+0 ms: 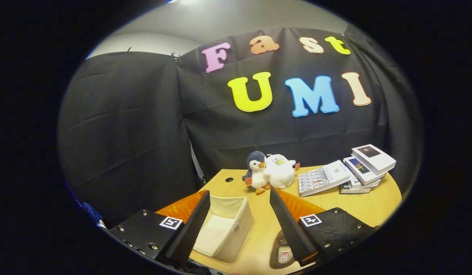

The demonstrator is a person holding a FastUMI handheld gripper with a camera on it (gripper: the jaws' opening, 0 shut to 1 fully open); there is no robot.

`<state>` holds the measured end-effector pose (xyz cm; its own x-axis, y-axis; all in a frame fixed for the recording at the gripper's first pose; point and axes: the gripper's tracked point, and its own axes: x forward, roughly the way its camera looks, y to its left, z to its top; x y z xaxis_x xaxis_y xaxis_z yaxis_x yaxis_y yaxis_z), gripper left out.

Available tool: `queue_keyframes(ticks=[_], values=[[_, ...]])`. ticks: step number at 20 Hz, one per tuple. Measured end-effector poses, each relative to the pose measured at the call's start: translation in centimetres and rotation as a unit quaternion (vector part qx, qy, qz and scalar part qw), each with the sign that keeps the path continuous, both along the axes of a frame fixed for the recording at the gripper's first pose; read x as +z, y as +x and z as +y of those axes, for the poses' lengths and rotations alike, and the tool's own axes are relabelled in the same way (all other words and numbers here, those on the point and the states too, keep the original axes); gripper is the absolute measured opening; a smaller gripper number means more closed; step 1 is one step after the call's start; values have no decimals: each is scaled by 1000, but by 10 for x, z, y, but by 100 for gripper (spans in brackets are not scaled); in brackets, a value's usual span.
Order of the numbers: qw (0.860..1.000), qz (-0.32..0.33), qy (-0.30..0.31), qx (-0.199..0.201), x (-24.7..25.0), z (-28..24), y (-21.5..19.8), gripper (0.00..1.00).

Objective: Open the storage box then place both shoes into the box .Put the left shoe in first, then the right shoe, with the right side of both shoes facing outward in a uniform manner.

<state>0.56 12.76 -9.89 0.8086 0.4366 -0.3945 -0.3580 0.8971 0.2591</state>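
Note:
My gripper is open, held above the wooden table with nothing between its fingers. Below, a cream fabric storage box stands open-topped, partly behind the left finger; its inside looks empty. The heel end of one shoe, showing its insole, peeks out beside the right finger at the near edge of the table. The rest of that shoe is hidden.
Two plush toys, a penguin and a white bird, sit at the back of the table. To their right lie an open booklet and a stack of books. A cable hole is in the tabletop.

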Motion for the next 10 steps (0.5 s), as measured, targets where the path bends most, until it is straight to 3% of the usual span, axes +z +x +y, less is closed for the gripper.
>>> queue_keyframes(ticks=[10], values=[[995,86,-44,-13,-104,-69,3,96]])
